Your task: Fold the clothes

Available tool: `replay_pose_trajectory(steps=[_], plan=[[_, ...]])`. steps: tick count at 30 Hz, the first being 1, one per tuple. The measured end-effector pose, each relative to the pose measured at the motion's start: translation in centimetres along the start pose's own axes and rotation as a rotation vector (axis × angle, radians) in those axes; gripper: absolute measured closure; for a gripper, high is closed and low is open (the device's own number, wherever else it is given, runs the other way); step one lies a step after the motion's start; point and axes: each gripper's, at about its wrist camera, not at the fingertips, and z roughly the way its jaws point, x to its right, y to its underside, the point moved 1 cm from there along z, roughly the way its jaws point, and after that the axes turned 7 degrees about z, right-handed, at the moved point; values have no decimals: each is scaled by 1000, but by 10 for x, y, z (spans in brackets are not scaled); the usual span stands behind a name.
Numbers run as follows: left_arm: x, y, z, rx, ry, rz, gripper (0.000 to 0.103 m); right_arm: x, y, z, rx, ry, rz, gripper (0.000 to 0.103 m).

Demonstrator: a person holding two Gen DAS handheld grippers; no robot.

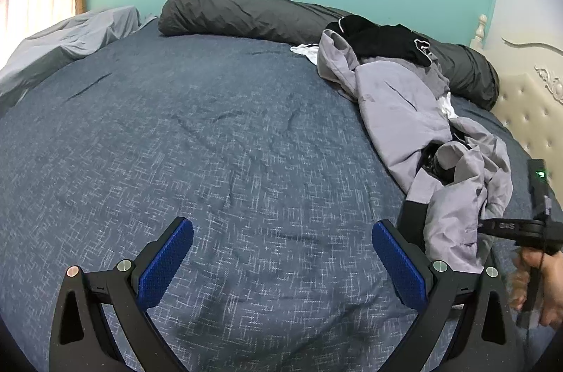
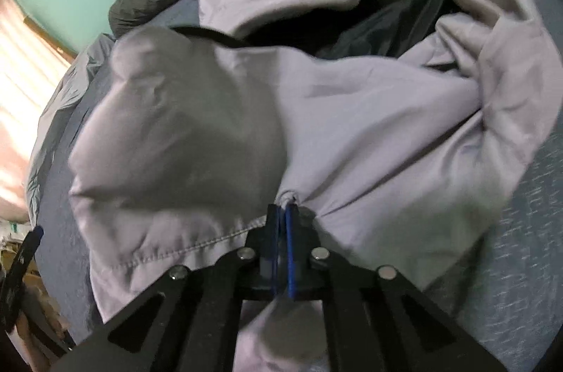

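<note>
A crumpled light grey jacket (image 1: pixel 404 111) with a dark lining lies on the right side of the blue bedspread (image 1: pixel 211 132). A black garment (image 1: pixel 383 41) sits on its far end, and a bit of white cloth (image 1: pixel 306 50) shows beside it. My left gripper (image 1: pixel 283 224) hovers open over bare bedspread, left of the jacket, with nothing between its blue pads. My right gripper (image 2: pixel 283 206) is shut on a pinched fold of the grey jacket (image 2: pixel 352 111) near a stitched hem. In the left wrist view a hand (image 1: pixel 542 284) holds that gripper at the jacket's near end.
A rolled dark grey duvet (image 1: pixel 246 9) lies along the teal wall at the back. Light grey bedding (image 1: pixel 70 34) is bunched at the far left by a curtained window. A cream padded headboard (image 1: pixel 527 111) borders the bed on the right.
</note>
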Motion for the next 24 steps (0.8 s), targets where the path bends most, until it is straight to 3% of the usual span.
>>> replay_pose_trajectory(steps=[4, 11, 12, 13, 15, 16, 22, 23, 24], plan=[[1, -1, -2, 3, 3, 3, 0, 13, -2, -29, 38, -20, -9, 100], [0, 0, -3, 2, 5, -1, 0, 19, -1, -55, 64, 33, -15, 96], [0, 0, -4, 3, 4, -1, 0, 20, -2, -53, 57, 7, 24, 89], [0, 0, -3, 2, 4, -2, 0, 22, -4, -50, 54, -20, 70, 65], [-1, 1, -3, 0, 5, -3, 0, 25, -7, -44, 52, -68, 158, 33], [-1, 1, -3, 0, 5, -4, 0, 23, -9, -38, 42, -81, 185, 30], [-5, 0, -2, -1, 3, -12, 0, 7, -6, 3, -21, -54, 215, 31], [-5, 0, -2, -1, 3, -14, 0, 5, -4, 8, -27, -47, 211, 42], [-6, 0, -2, -1, 3, -15, 0, 3, -2, 14, -33, -40, 207, 66]])
